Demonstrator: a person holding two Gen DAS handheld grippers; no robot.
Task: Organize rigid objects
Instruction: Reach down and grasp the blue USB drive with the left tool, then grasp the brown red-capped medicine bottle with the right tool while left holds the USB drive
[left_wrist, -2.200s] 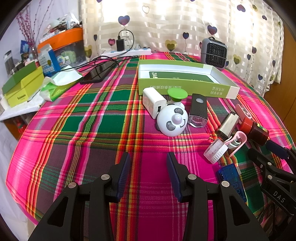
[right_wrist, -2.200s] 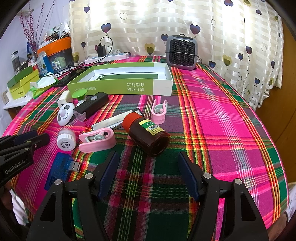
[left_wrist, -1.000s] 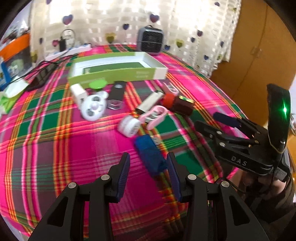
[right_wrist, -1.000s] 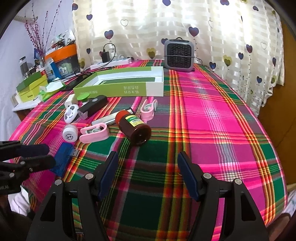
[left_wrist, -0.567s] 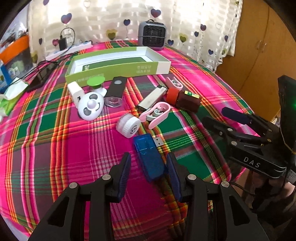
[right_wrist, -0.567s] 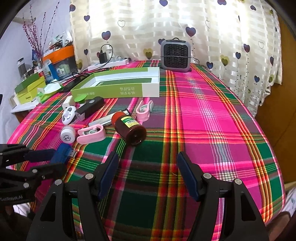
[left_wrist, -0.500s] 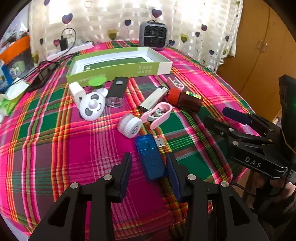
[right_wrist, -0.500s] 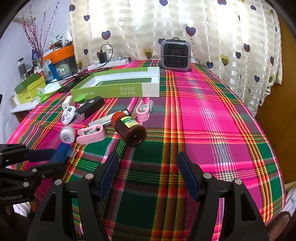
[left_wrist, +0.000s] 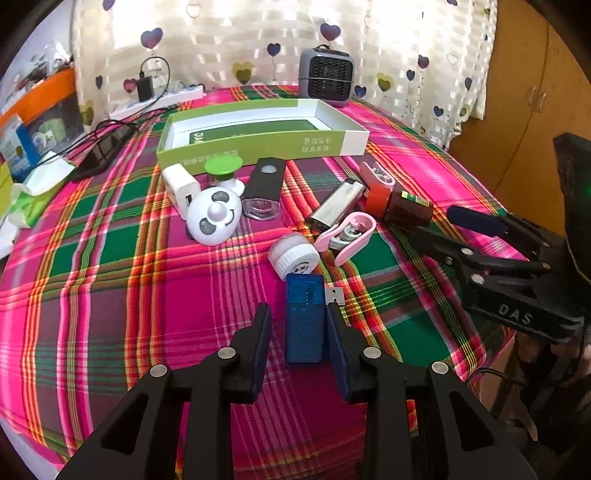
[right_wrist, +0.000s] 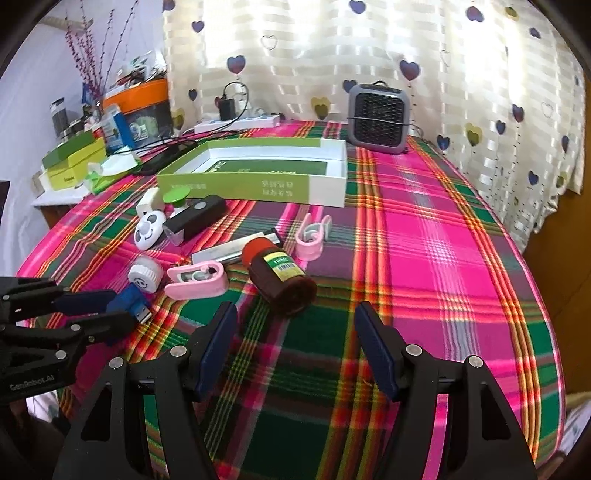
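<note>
Your left tongs (left_wrist: 297, 328) have swung over from the panda fan and are closing around the blue USB card reader (left_wrist: 304, 317), not yet pinching; right tongs (right_wrist: 295, 350) hang spread, empty.

A blue USB card reader (left_wrist: 305, 320) lies flat on the plaid cloth, metal plug pointing toward one o'clock. At its twelve o'clock a white ribbed jar (left_wrist: 294, 254) lies tipped on its side. At two o'clock of the jar a pink clip (left_wrist: 347, 233) lies flat, and beyond it a silver lighter (left_wrist: 335, 204) lies slantwise. A brown bottle (left_wrist: 400, 206) with a red cap lies on its side at three o'clock of the lighter, a second pink clip (left_wrist: 376, 174) just behind it. At ten o'clock of the jar sit a panda-face fan (left_wrist: 214, 216), a white charger (left_wrist: 180, 188), a green-topped piece (left_wrist: 223, 169) and a black device (left_wrist: 264, 187). The open green-and-white box (left_wrist: 258, 144) stands behind them all.
</note>
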